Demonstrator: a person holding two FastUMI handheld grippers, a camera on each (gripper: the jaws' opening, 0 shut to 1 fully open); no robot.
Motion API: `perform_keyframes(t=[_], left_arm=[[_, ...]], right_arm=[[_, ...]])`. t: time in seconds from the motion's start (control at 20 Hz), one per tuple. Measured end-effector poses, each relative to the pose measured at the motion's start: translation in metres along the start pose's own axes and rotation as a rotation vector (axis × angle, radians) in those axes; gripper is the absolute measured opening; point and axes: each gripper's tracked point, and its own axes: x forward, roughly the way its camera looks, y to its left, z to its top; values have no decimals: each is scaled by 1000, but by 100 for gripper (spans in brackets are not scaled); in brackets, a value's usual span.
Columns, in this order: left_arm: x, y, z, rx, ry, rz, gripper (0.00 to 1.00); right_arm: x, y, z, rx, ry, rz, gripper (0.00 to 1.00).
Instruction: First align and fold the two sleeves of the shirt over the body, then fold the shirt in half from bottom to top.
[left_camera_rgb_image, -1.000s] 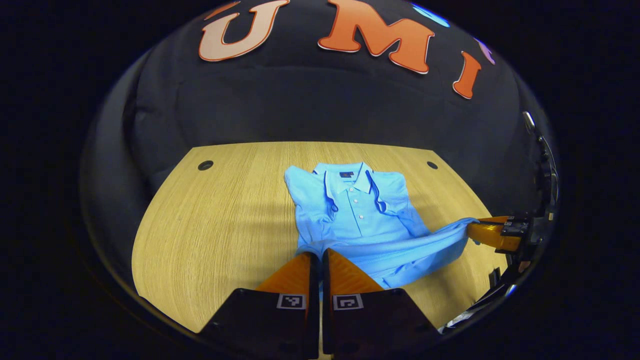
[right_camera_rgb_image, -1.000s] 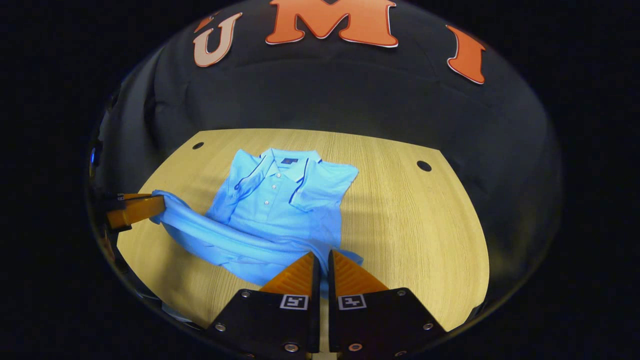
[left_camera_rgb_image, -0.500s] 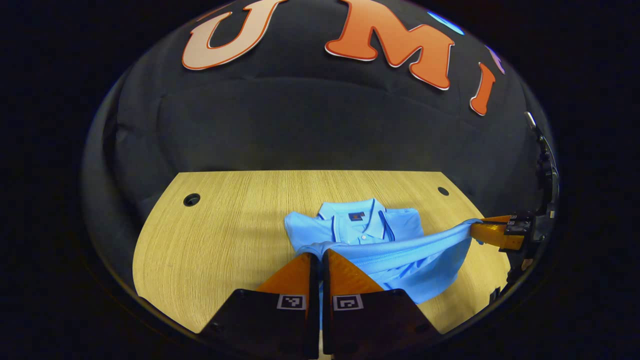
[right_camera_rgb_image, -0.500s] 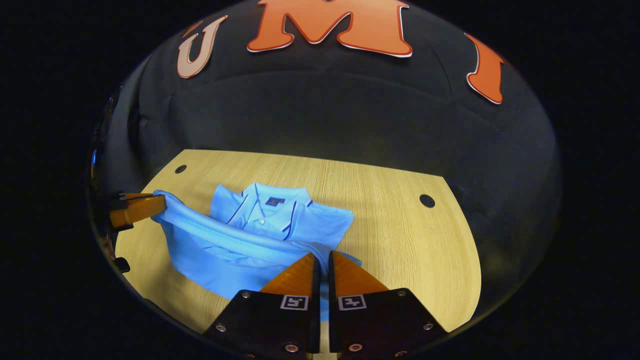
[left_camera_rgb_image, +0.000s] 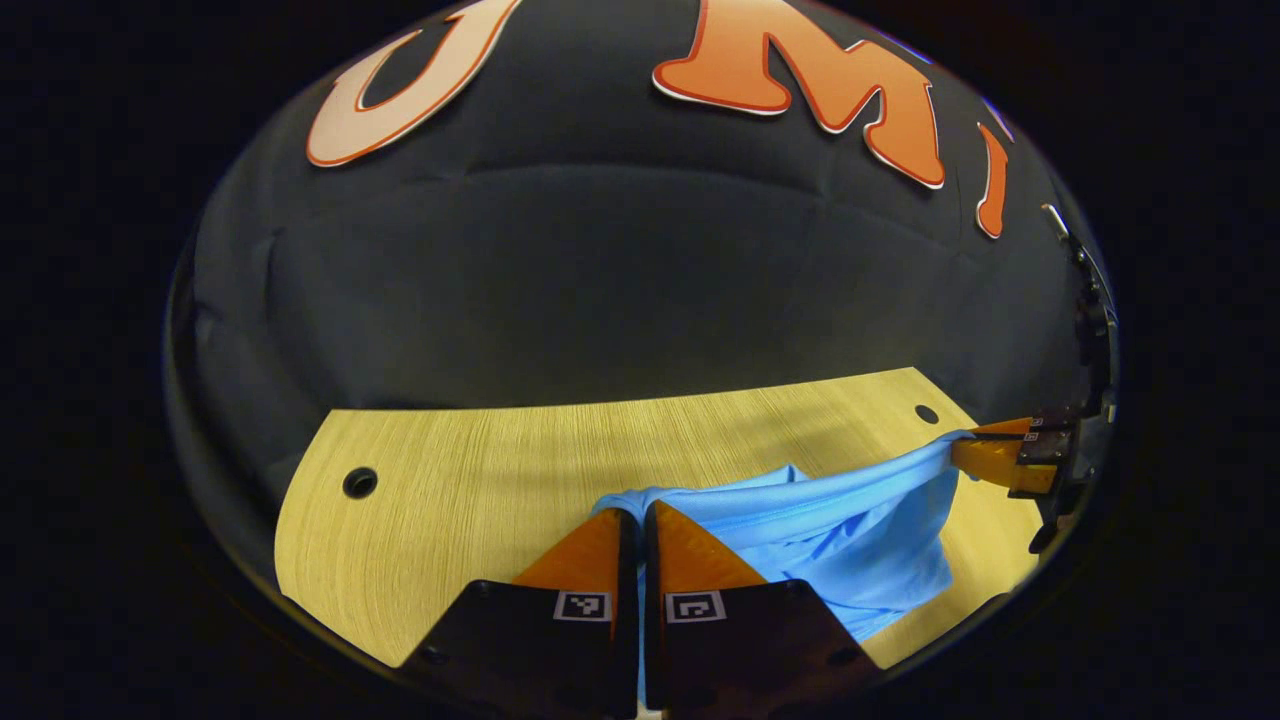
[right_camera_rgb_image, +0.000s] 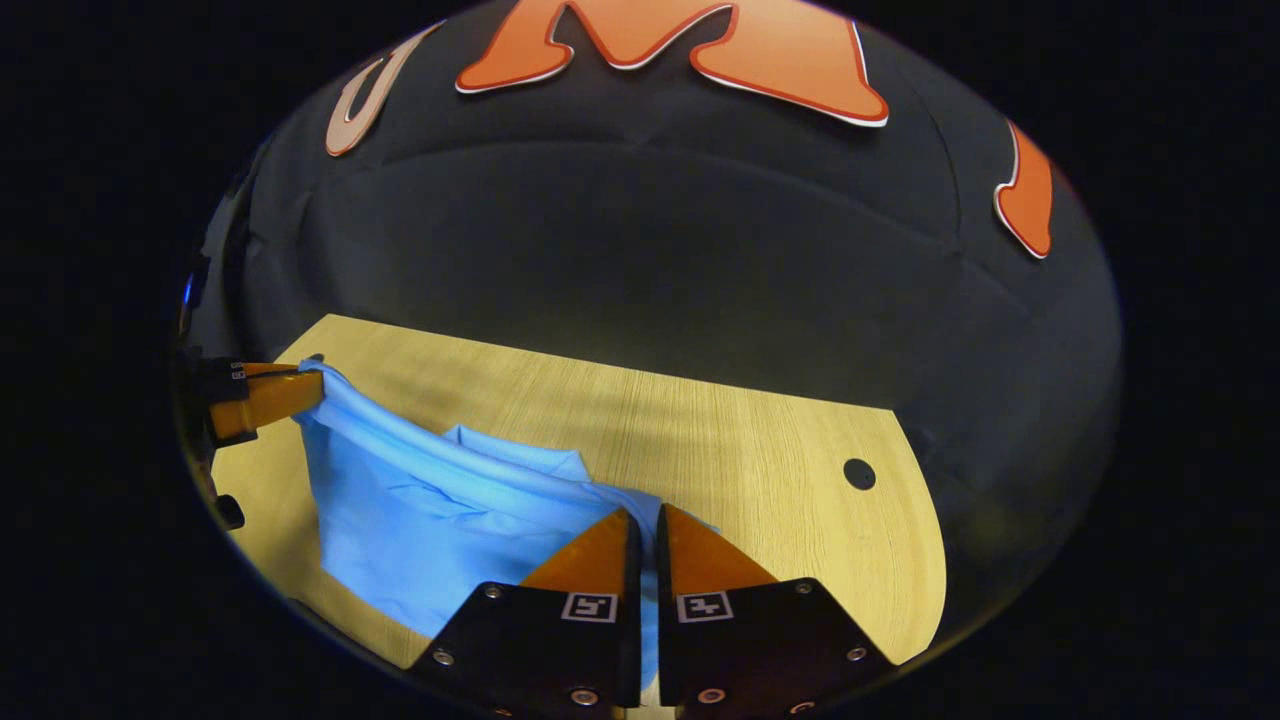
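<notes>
Blue shirt (left_camera_rgb_image: 840, 530) held up by its hem over the wooden table (left_camera_rgb_image: 470, 480)

Hem stretched taut between both grippers; left gripper (left_camera_rgb_image: 632, 520) clenched on one corner, right gripper (right_camera_rgb_image: 645, 518) clenched on the other; the rest hangs down to the table near its right side in the left gripper view; dark cloth wall (right_camera_rgb_image: 640, 260) behind.

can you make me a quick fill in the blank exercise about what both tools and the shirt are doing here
1. Both tools are shut on the hem of a ____ shirt.
2. The left tool and the right tool hold the hem stretched ____ them.
3. The shirt lies on a ____ table.
4. In the right gripper view, the left tool appears at the ____ edge.

Missing words: blue; between; wooden; left
</notes>
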Motion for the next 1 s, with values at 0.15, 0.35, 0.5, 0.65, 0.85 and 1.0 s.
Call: perform_keyframes(t=[0.15, 0.35, 0.5, 0.65, 0.85, 1.0], left_arm=[[25, 1, -2, 60, 23, 15, 6], [38, 1, -22, 48, 85, 33, 43], [19, 4, -23, 29, 90, 50, 69], [-12, 5, -12, -3, 59, 70, 87], [-72, 1, 10, -16, -41, 109, 86], [-122, -15, 23, 12, -129, 129, 90]], right_arm=[[28, -2, 7, 9, 7, 0, 7], [31, -4, -1, -35, 27, -27, 31], [11, -5, 7, -51, -10, -22, 72], [-19, -11, 16, -25, -49, -16, 91], [-74, -22, 25, -23, -137, -17, 98], [-125, -28, 31, -35, -219, -11, 99]])
